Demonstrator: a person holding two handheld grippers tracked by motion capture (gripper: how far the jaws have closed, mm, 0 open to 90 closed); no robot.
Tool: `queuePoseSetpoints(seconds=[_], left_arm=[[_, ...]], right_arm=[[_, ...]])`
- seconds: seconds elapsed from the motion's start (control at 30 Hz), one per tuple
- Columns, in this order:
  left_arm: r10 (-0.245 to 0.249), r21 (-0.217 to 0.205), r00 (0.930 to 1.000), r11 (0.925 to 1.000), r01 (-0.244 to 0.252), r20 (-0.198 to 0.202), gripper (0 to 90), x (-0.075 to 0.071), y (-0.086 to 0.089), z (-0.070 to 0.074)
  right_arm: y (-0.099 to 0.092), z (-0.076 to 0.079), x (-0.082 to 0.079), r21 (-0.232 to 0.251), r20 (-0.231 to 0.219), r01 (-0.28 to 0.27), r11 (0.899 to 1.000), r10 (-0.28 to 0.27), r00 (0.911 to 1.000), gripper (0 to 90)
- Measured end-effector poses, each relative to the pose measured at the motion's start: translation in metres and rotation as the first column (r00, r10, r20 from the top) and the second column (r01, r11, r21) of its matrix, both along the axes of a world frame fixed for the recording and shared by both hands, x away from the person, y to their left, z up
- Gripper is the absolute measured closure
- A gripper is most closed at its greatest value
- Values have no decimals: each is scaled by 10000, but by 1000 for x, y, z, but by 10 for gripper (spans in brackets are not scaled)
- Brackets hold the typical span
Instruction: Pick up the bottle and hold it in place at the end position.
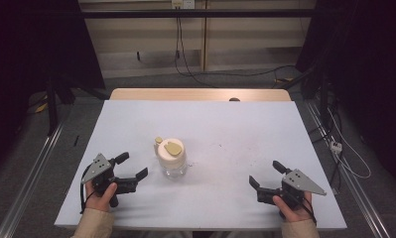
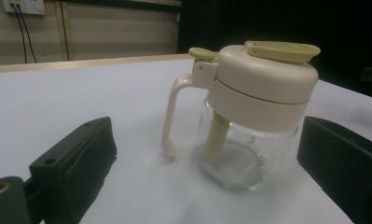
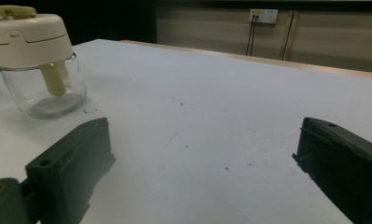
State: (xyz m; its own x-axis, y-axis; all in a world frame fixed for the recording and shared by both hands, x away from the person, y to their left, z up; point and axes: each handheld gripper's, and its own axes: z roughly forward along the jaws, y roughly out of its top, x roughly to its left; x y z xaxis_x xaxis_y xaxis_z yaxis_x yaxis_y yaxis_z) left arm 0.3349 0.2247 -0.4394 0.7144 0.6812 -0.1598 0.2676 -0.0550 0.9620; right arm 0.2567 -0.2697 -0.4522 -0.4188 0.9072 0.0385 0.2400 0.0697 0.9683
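Overhead, glass jar (image 1: 172, 157) stands upright mid-desk (image 1: 245, 129), just beside left gripper (image 1: 130, 169); right gripper (image 1: 266, 174) well apart, both with fingers spread, holding nothing. Left gripper view: axis vertical, cream lid (image 2: 263, 79), handle (image 2: 172, 116) points toward camera-left. Probably light, slick, breakable; take the handle or lid. Right gripper view: jar far left, possibly empty.

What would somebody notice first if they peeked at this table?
Probably the glass jar with its cream lid and handle, standing alone near the middle of the white table. Next, the left gripper close beside it and the right gripper farther off, both open.
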Motion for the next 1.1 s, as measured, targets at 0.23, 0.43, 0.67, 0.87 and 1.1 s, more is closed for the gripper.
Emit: queuePoseSetpoints(seconds=[0.23,0.43,0.67,0.87,1.1], left_arm=[[-121,-60,9999,9999,121,60,38,0,-5,1],[-313,-187,9995,9993,314,41,35,0,-12,2],[-485,-12,9988,9988,485,48,33,2,-23,4],[-471,166,9989,9988,471,-6,33,4,-31,4],[-473,184,9989,9987,474,-56,33,5,-34,4]], right_arm=[[3,0,0,99,-45,-81,9999,82,10000,27],[5,1,1,48,43,-151,9999,151,9999,27],[8,1,1,21,53,-202,9998,202,9998,29],[10,1,1,56,122,-290,9996,289,9995,31],[10,1,1,154,78,-309,9994,308,9995,34]])
